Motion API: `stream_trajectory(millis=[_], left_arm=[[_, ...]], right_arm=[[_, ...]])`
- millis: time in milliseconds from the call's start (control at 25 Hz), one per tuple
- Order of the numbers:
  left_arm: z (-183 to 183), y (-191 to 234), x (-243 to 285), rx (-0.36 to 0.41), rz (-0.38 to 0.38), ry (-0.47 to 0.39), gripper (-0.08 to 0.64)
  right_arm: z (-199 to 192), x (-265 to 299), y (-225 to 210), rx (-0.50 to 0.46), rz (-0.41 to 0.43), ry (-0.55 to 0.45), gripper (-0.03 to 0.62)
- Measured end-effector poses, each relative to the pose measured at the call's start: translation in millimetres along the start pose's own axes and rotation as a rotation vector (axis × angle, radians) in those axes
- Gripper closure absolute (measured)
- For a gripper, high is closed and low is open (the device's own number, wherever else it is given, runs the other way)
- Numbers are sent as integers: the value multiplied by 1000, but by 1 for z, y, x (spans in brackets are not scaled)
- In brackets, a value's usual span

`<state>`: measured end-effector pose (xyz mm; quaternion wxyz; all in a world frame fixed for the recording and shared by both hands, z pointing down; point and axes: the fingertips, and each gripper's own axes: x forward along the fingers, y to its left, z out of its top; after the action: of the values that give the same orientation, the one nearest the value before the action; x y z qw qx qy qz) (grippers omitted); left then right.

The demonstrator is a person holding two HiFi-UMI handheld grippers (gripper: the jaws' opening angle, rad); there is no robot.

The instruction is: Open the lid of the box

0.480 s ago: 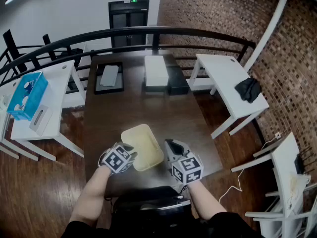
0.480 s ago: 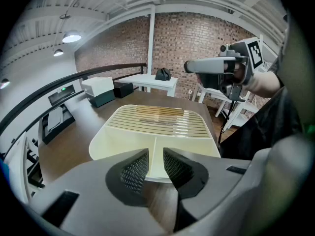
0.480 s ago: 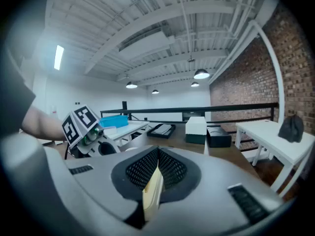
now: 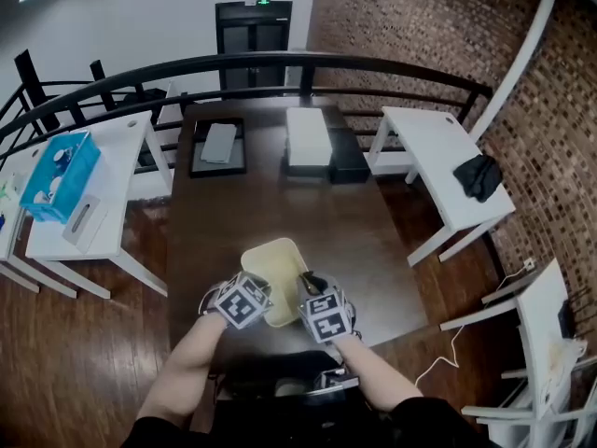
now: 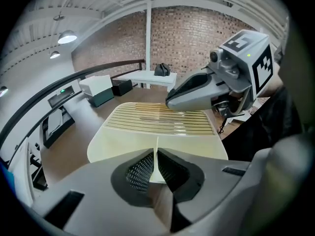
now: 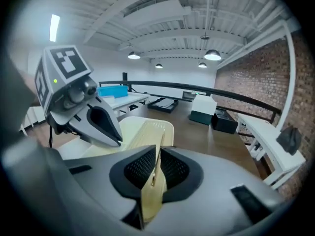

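Observation:
A pale yellow box [image 4: 273,267] with a ribbed lid [image 5: 157,118] lies near the front edge of the dark table [image 4: 280,203]. My left gripper [image 4: 258,293] is at the box's near left side. In the left gripper view, this left gripper [image 5: 156,168] is shut on a thin cream edge of the box. My right gripper [image 4: 305,286] is at the near right side. In the right gripper view, that right gripper [image 6: 156,173] pinches a thin yellowish flap of the box [image 6: 147,132]. Each gripper shows in the other's view, close over the lid.
At the table's far end lie a black tray [image 4: 218,146], a white box [image 4: 308,138] and a black box [image 4: 347,157]. White side tables stand left and right: one bears a blue carton [image 4: 58,177], the other a black cloth [image 4: 478,175]. A black railing [image 4: 280,62] runs behind.
My right gripper has moved left from beside the box onto its near right edge. The left gripper stays at the box. The head view has shifted slightly.

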<state>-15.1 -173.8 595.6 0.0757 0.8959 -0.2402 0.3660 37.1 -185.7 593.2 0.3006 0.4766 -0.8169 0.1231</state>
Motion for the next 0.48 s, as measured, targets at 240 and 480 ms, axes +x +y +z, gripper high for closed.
stream_trajectory(millis=[240, 480], left_arm=[[0, 0, 1, -12, -4, -8, 543], [-7, 1, 0, -23, -10, 7, 543]], right_arm=[[-7, 8, -2, 9, -33, 29, 566], [-3, 2, 2, 33, -41, 13, 571]])
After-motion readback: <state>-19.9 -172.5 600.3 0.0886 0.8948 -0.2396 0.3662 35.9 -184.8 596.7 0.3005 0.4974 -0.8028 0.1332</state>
